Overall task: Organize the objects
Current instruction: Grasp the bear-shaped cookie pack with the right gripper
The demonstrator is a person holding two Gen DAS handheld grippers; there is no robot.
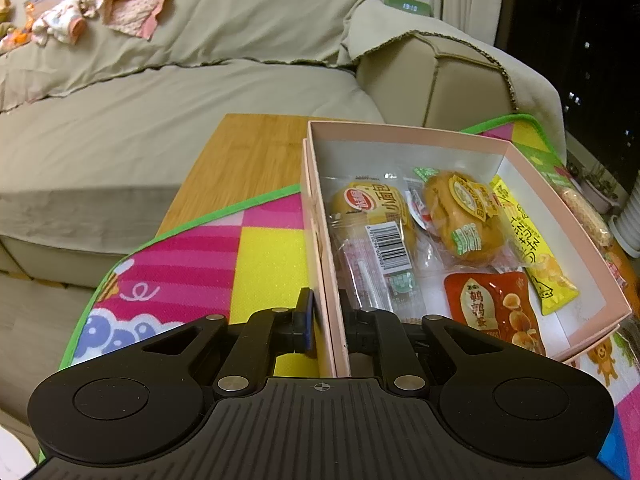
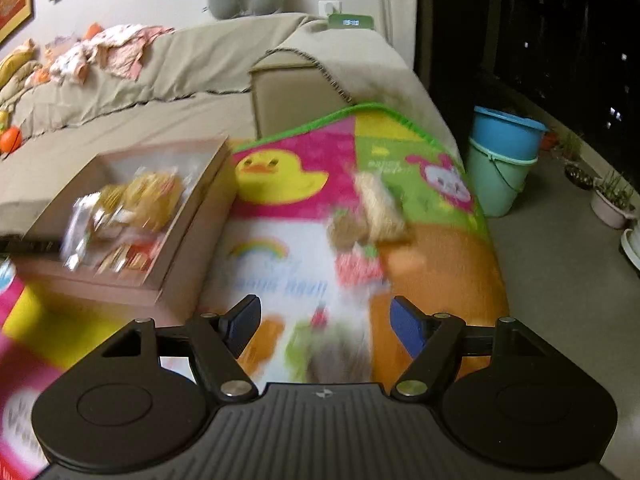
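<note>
A pink cardboard box (image 1: 560,196) stands on a colourful play mat (image 1: 256,256) and holds several snack packets: two wrapped buns (image 1: 460,216), a red packet (image 1: 496,312) and a yellow packet (image 1: 532,248). My left gripper (image 1: 326,320) is shut on the box's near left wall, one finger inside and one outside. In the blurred right wrist view the box (image 2: 192,216) is at the left. My right gripper (image 2: 324,324) is open and empty above the mat (image 2: 280,264). Several loose snack packets (image 2: 372,208) lie on the mat ahead of it.
A beige sofa (image 1: 160,112) runs behind the mat, with clothes (image 1: 100,8) piled on its back. A wooden board (image 1: 248,152) lies under the mat's far edge. Two stacked buckets (image 2: 504,160) and potted plants (image 2: 612,196) stand on the floor at the right.
</note>
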